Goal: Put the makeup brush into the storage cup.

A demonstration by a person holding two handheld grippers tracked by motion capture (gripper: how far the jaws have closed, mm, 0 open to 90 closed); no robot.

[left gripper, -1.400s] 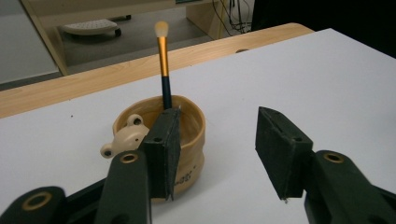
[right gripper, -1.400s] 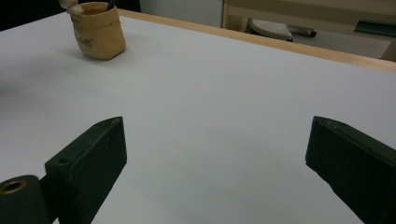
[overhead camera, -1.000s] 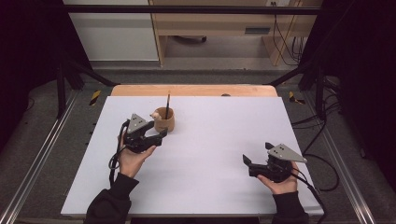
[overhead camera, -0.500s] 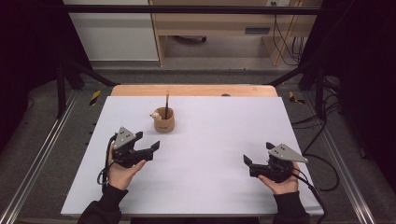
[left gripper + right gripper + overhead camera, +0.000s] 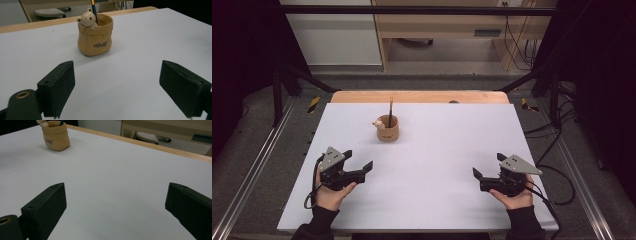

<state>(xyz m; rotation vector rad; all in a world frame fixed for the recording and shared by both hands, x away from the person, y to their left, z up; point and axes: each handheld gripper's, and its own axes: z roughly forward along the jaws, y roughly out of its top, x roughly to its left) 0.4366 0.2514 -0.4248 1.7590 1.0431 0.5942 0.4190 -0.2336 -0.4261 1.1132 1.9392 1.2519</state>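
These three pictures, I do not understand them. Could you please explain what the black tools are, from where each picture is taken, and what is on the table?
A person sits at a white table and holds a hand tool in each hand: the left gripper and the right gripper. Each has two black jaws. Both are open and hold nothing.

The high view looks down from above the table. The other two pictures come from small cameras on the grippers, looking forward between their own jaws.

On the table stands a tan cup with a small bear on its rim. A thin dark stick, perhaps a brush or pencil, stands in it.
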